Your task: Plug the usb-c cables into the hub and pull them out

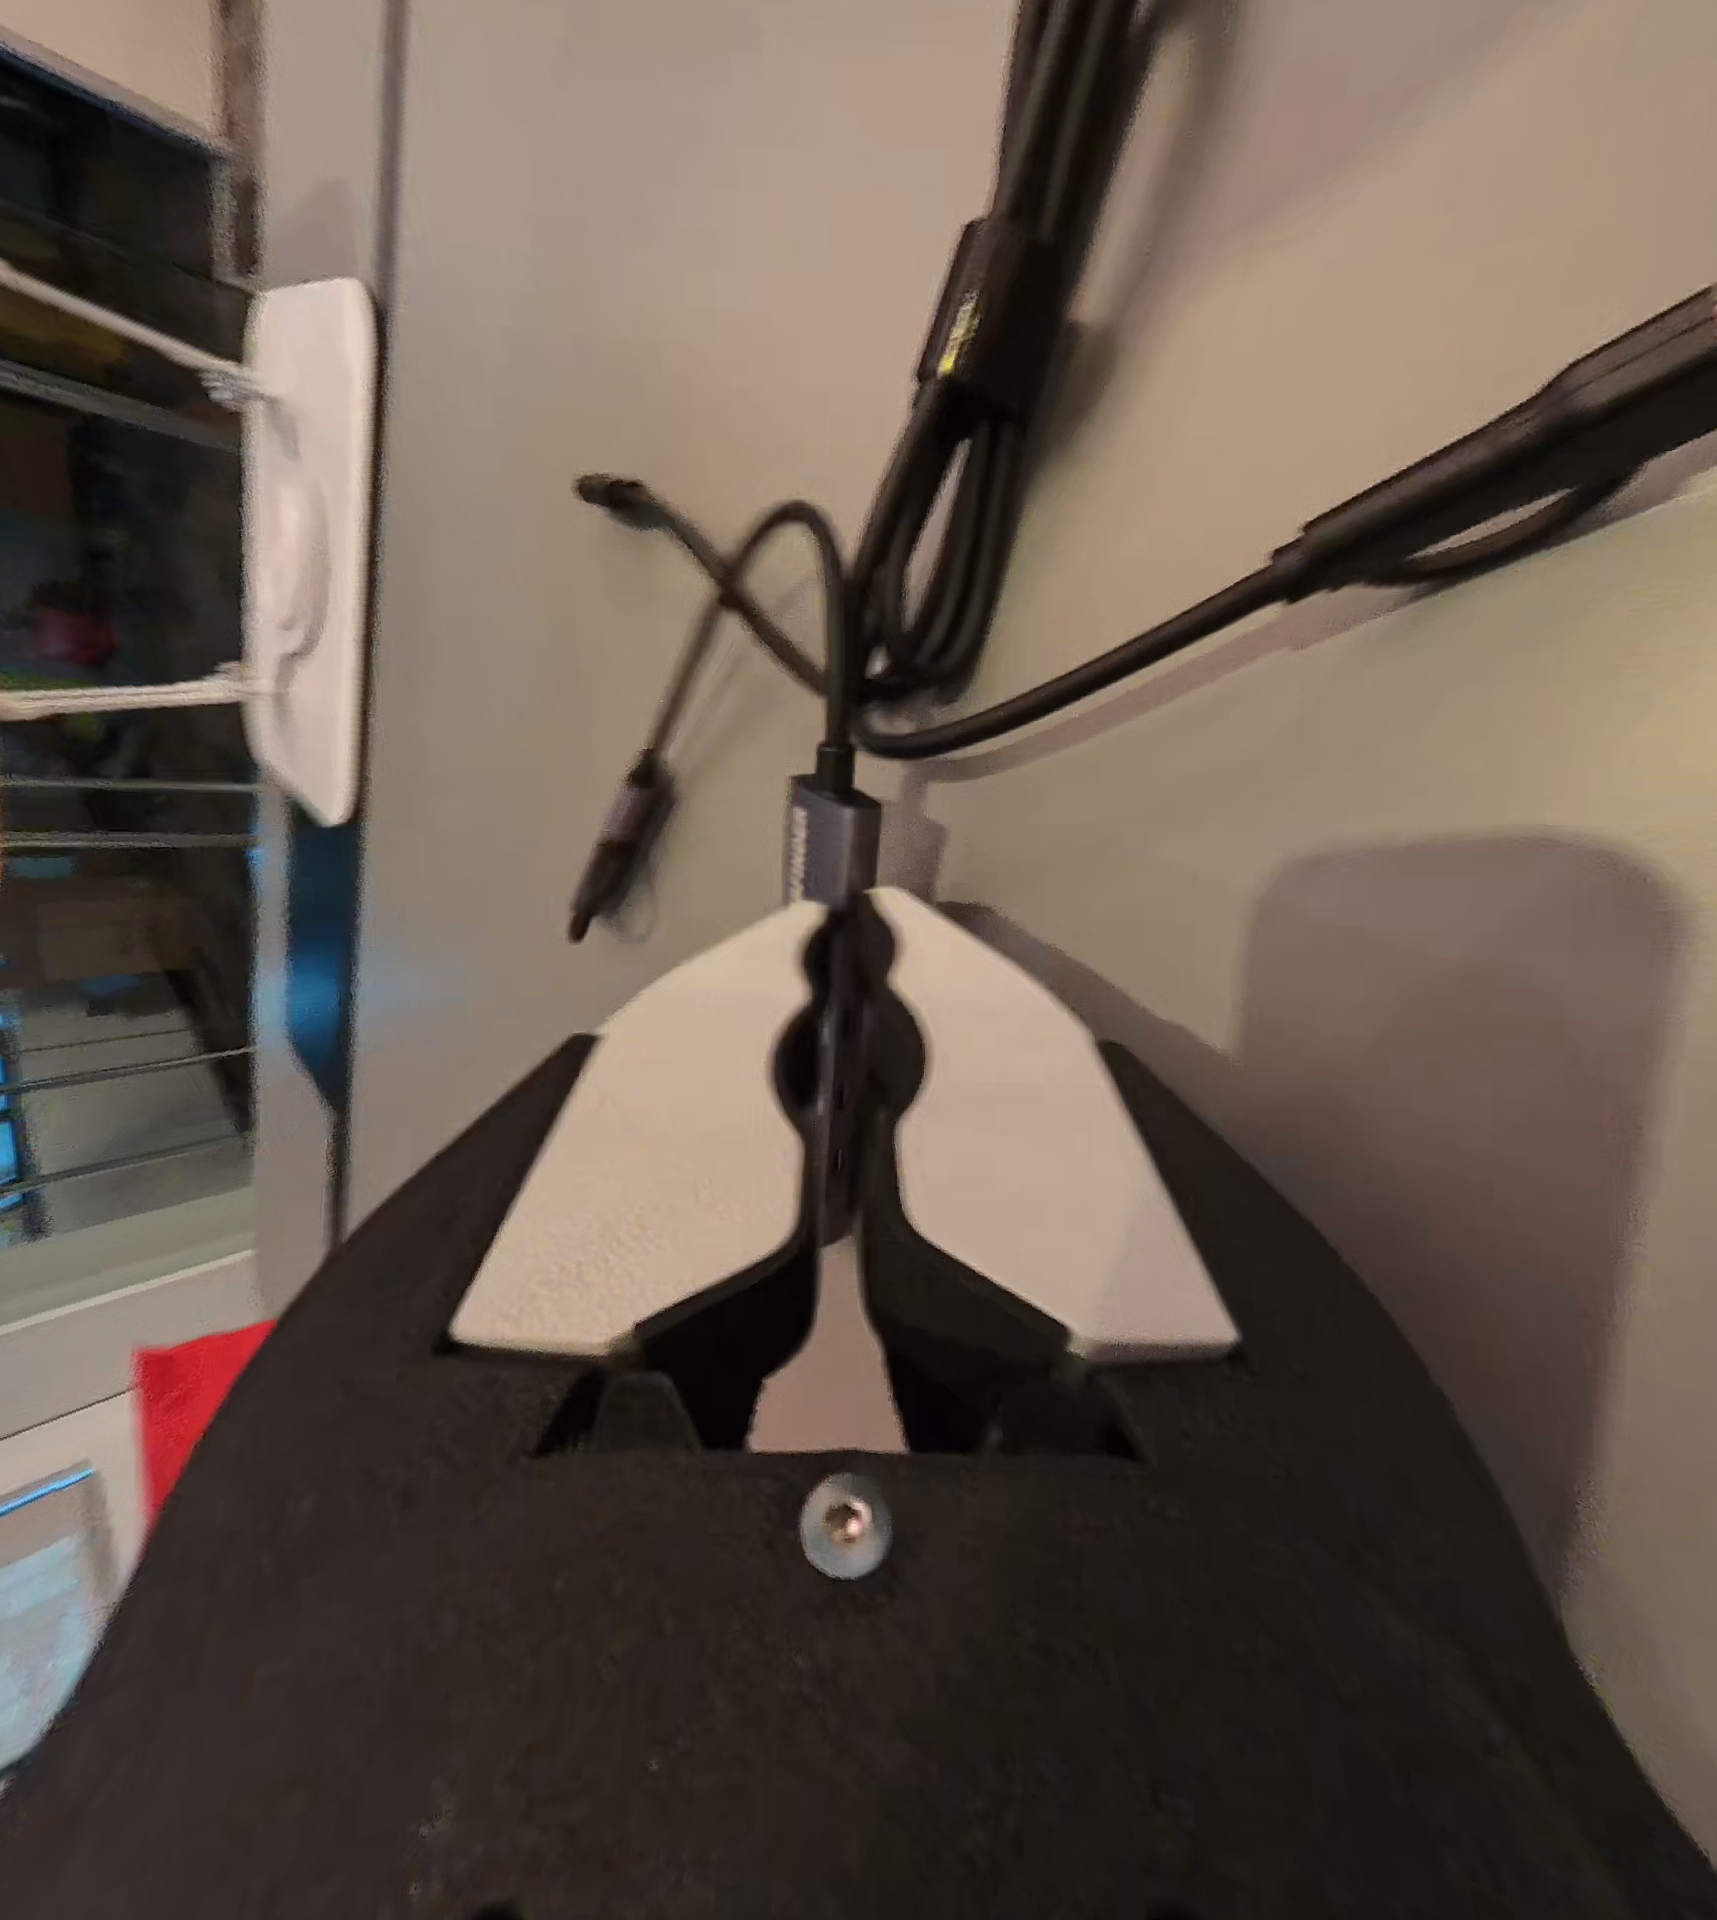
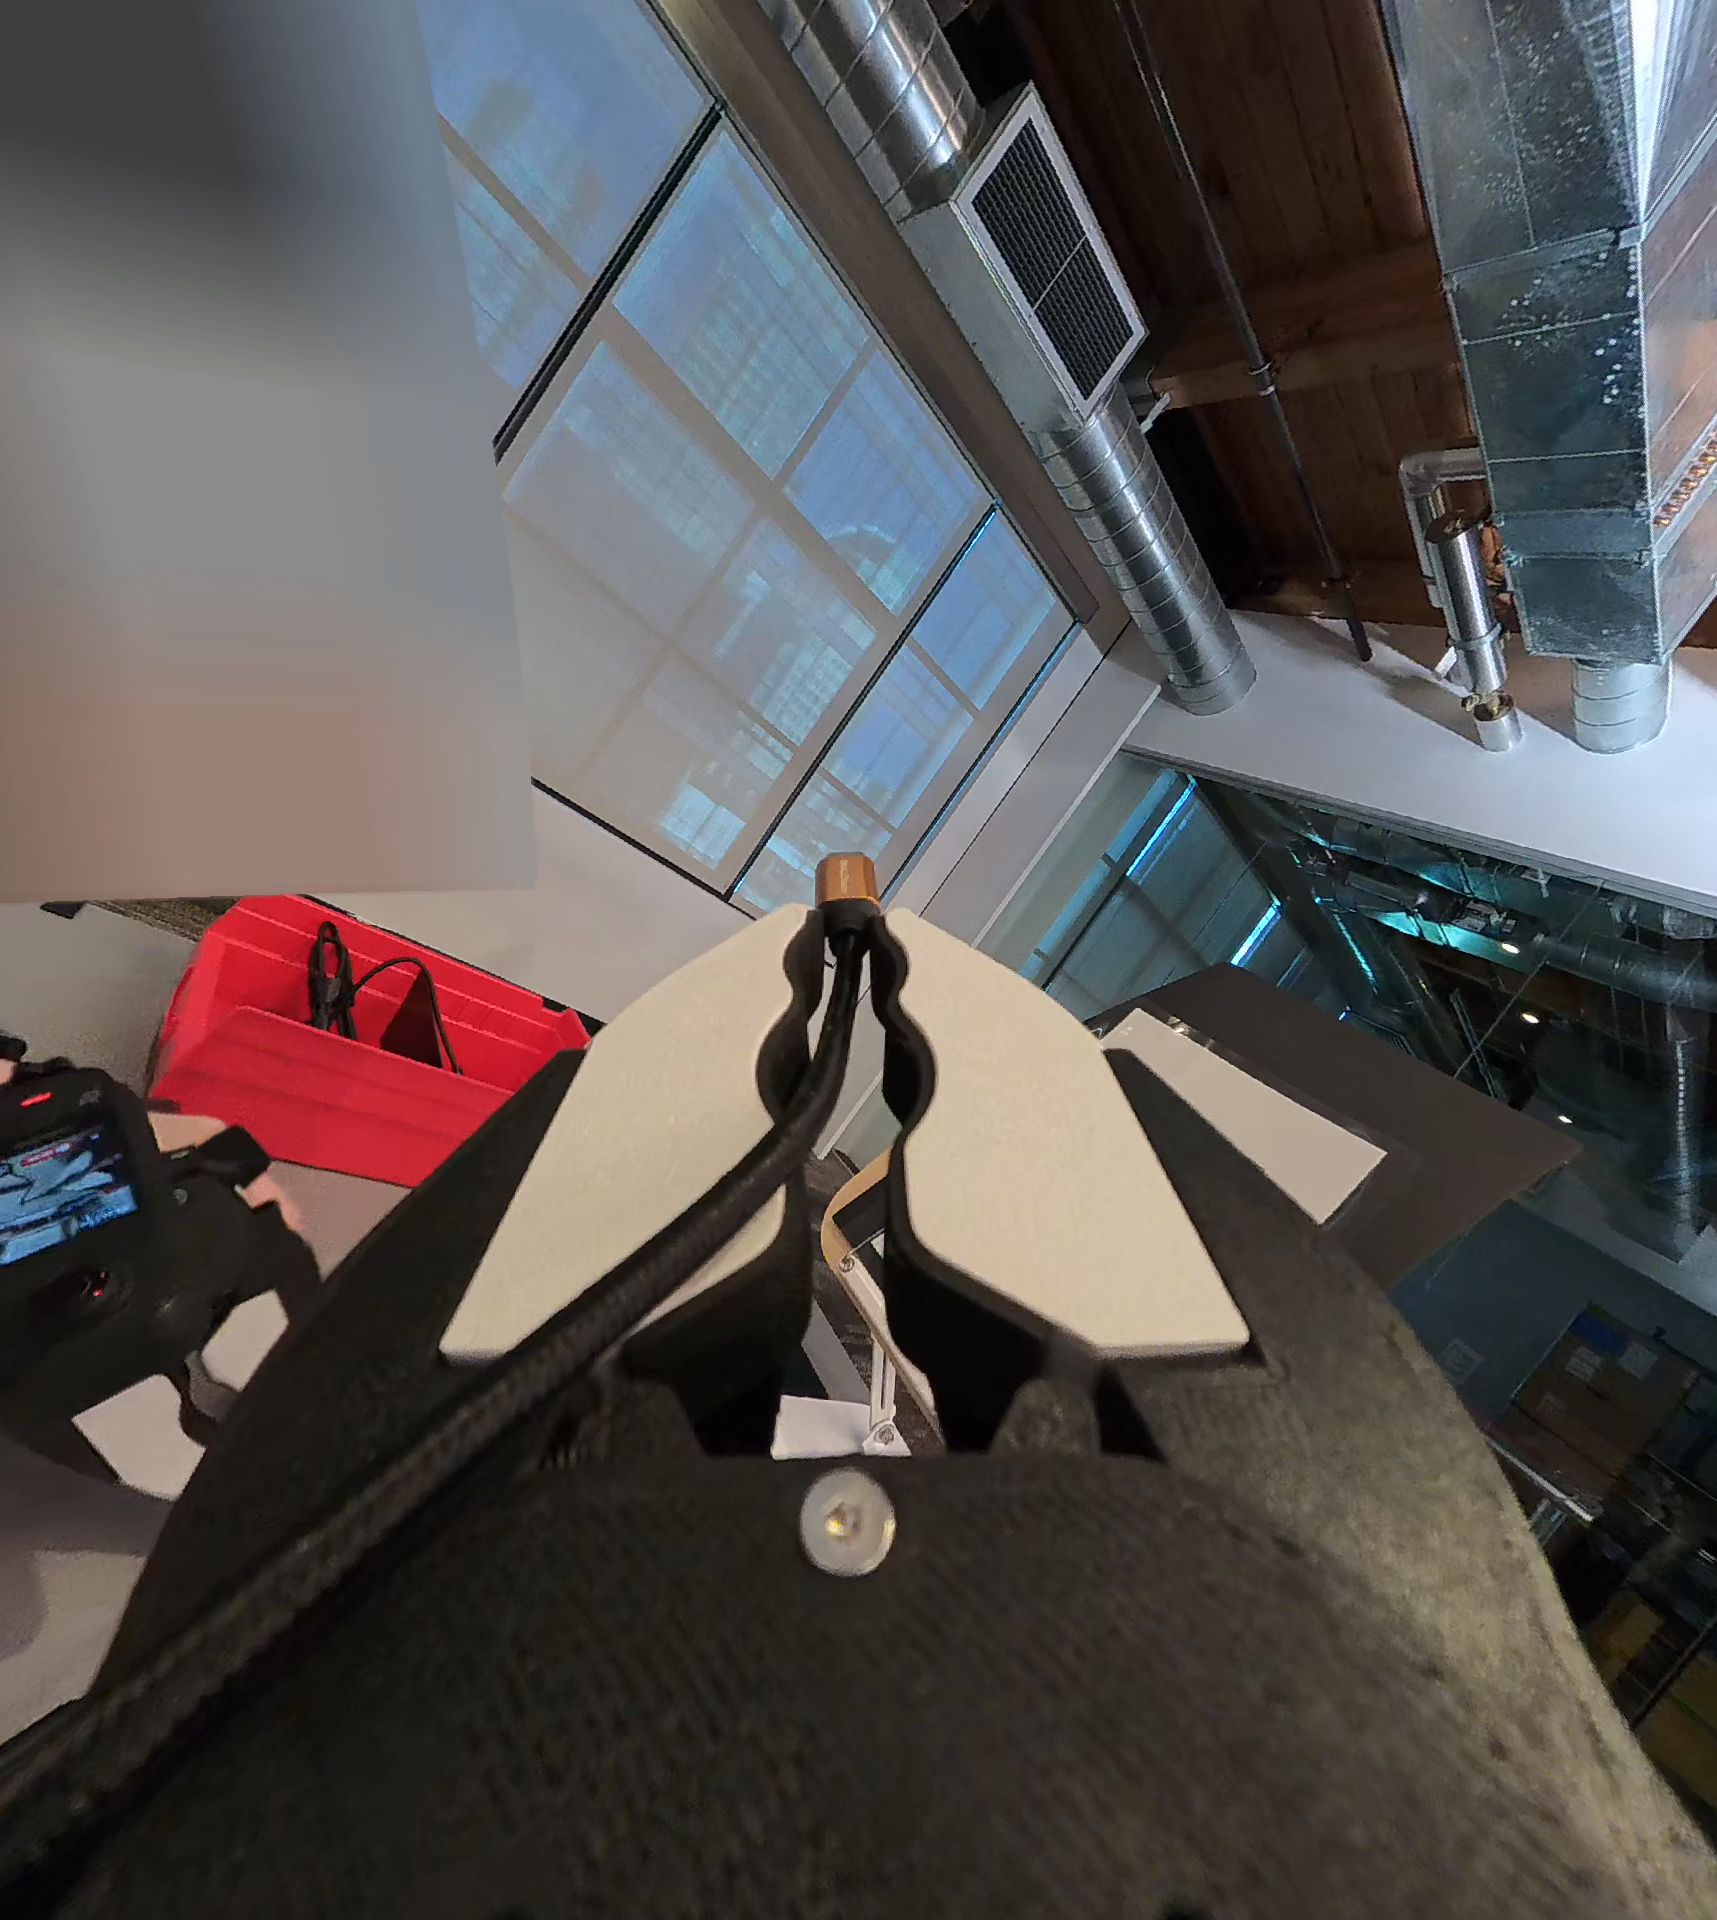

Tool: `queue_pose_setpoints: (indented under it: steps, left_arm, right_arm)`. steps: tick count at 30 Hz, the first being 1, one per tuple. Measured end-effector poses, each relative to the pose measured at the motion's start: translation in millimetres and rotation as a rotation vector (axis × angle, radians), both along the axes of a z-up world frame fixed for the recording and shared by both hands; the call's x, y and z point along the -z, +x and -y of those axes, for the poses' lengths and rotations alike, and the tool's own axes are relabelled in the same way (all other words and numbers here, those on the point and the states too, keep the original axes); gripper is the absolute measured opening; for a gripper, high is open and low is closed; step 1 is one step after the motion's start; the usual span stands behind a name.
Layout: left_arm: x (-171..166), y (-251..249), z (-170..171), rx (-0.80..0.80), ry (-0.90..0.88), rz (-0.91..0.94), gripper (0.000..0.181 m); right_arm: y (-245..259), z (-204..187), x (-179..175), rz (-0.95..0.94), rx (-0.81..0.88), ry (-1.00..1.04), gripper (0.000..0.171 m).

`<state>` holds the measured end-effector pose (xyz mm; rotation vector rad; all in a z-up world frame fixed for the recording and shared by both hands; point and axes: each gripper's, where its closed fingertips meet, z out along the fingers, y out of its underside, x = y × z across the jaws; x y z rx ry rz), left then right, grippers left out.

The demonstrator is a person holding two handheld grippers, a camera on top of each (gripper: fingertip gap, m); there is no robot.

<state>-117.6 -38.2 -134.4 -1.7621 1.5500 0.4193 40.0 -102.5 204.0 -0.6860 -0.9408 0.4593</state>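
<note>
In the left wrist view my left gripper [image 1: 838, 906] is shut on a thin grey hub [image 1: 830, 836], seen edge-on; its end sticks out past the fingertips and a black lead runs from it. Beyond it on the grey table [image 1: 1405, 727] lie a bundle of black cables [image 1: 947, 488], a loose plug [image 1: 615, 488] and another connector [image 1: 625, 831]. In the right wrist view my right gripper [image 2: 838, 914] is shut on a black braided usb-c cable [image 2: 812, 1081]. Its copper-collared plug end [image 2: 846, 881] pokes out past the tips and points up toward the windows.
A red bin [image 2: 314, 1070] with black cables stands on the table at left in the right wrist view, behind the hand and camera of the left gripper [image 2: 54, 1195]. A white flat object [image 1: 308, 540] lies at the table's left edge. A dark connector with a pale end [image 1: 1643, 384] lies at right. My right fingertips sit around 35 cm from my left ones.
</note>
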Motion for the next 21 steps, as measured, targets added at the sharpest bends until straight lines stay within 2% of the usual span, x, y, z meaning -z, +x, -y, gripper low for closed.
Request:
queue_pose_setpoints:
  steps: [2,4,5,8,12,15,19,21]
  left_arm:
    - [5,11,9,0.028,-0.104,0.071,0.000]
    - [-1,14,13,0.018,-0.210,0.176,0.015]
    - [-7,8,12,-0.011,-0.257,0.221,0.023]
    - [-28,-22,12,-0.055,-0.356,0.310,0.029]
    - [-39,-64,15,-0.064,-0.426,0.263,0.036]
    - [-36,-63,19,-0.028,-0.539,0.262,0.038]
    - [-3,-73,5,-0.026,-0.563,0.080,0.042]
    - [11,-73,4,-0.026,-0.611,0.047,0.043]
  right_arm:
    - [1,1,-1,-0.004,-0.001,0.002,0.009]
    - [3,1,-1,-0.008,-0.001,0.000,0.009]
    - [5,1,-1,-0.010,0.000,0.000,0.009]
    - [9,2,-2,-0.019,0.001,0.002,0.009]
    - [13,1,-3,-0.037,-0.012,-0.004,0.009]
    - [11,-2,-1,-0.029,-0.007,-0.011,0.009]
    - [10,-2,0,-0.018,0.001,-0.011,0.009]
    - [10,-2,0,-0.018,0.004,-0.012,0.009]
